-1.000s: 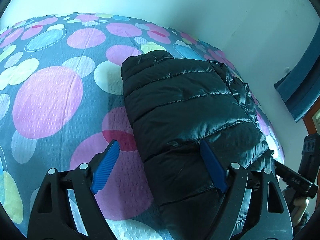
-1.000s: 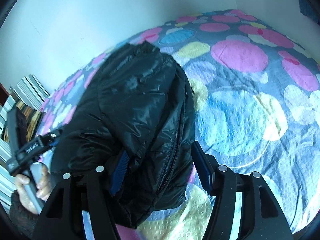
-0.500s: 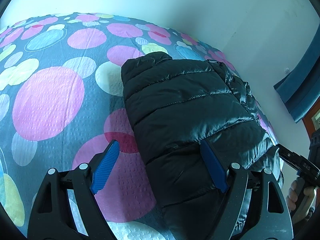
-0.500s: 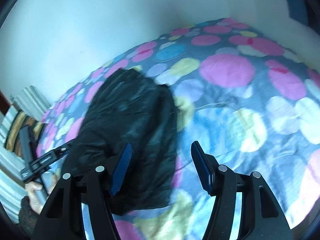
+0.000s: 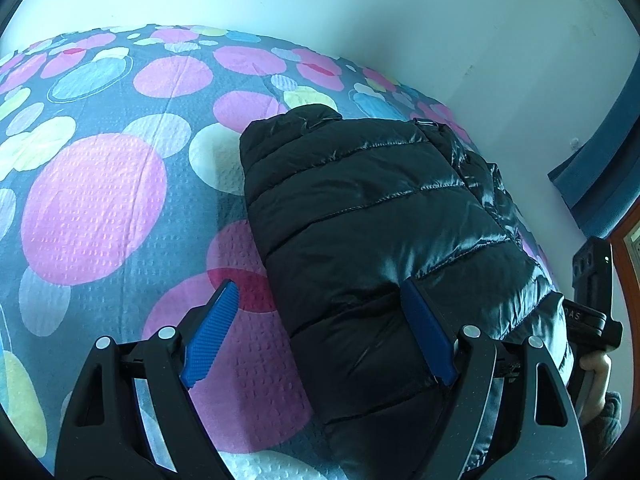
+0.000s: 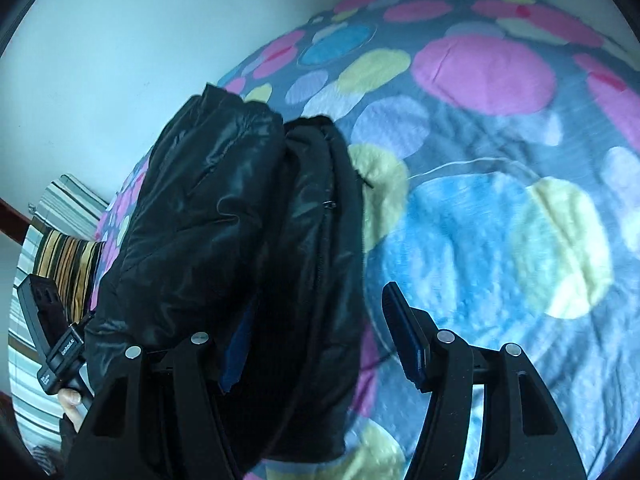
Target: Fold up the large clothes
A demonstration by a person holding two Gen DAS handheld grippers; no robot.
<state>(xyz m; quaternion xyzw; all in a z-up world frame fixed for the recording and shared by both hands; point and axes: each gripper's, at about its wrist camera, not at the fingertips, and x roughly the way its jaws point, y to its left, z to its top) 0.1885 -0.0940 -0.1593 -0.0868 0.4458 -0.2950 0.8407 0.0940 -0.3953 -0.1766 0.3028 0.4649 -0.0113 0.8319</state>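
Jacket: a black, shiny quilted puffer jacket [image 5: 384,232] lies folded in a thick bundle on the bed, near the wall side; its zipper edge shows in the right wrist view.
Bed cover: a grey cover [image 5: 120,200] with big pink, blue, yellow and white circles – the jacket rests on it.
Left gripper: the left gripper [image 5: 320,328] stands wide apart over the near edge of the jacket; one blue pad is over the cover, the other is against the jacket top. The pads do not squeeze anything, so it is released.
Right gripper: the right gripper [image 6: 320,344] is also spread; its left pad is partly hidden behind a fold of the jacket, its right pad is over the cover. No pinch on the cloth is visible – it looks released.
Hand: a hand [image 6: 72,404] with the handle of the other gripper shows at the lower left of the right wrist view.
Background: a pale wall [image 5: 360,20]; striped fabric [image 6: 68,256] beside the bed.
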